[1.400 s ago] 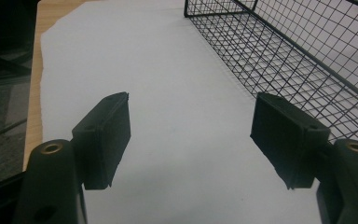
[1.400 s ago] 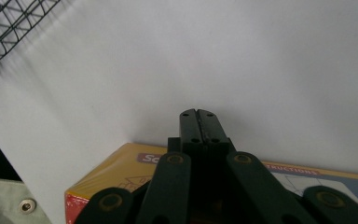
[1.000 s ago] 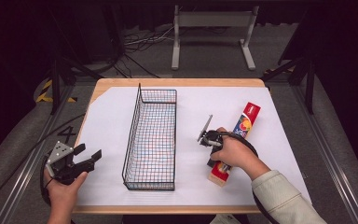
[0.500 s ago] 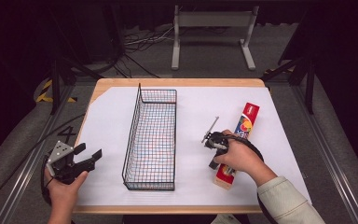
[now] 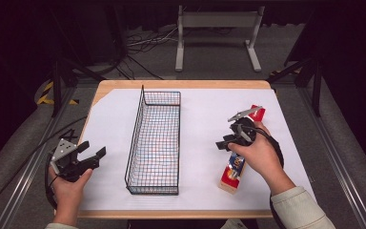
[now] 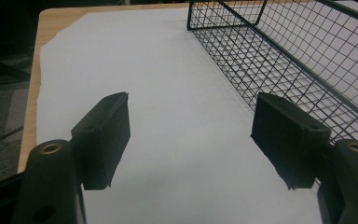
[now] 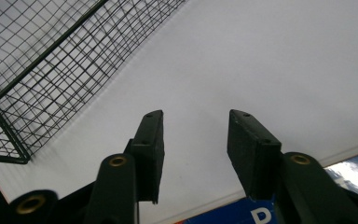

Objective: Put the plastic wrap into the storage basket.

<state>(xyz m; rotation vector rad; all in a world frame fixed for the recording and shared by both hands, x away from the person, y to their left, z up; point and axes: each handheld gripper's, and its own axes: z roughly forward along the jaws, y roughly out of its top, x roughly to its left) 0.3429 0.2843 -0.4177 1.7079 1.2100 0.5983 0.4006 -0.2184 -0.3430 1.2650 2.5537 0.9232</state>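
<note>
Right gripper [image 5: 225, 143]: held above the box, jaws pointing toward the basket. In the right gripper view [image 7: 193, 154] the jaws stand partly apart with only white paper between them; they have just been opening, and nothing is gripped.
Box [image 5: 236, 164]: long red carton with blue print, lying flat on the paper at the right side of the table, one end toward the near edge, the other toward the far right corner. The right hand [image 5: 257, 155] covers its middle. Its blue face shows at the bottom edge of the right gripper view [image 7: 354, 175], below the jaws and, as far as that close angle lets me judge, not touching them.
Left gripper [image 5: 89, 156]: at the near left edge of the table, jaws wide apart and empty [image 6: 191, 135], pointing at the basket's left wall.
Basket [image 5: 155, 138]: black wire, long and narrow, standing mid-table between the two grippers, well apart from the box.
Paper [image 5: 200, 119]: white sheet covering most of the table [image 5: 181, 84].
</note>
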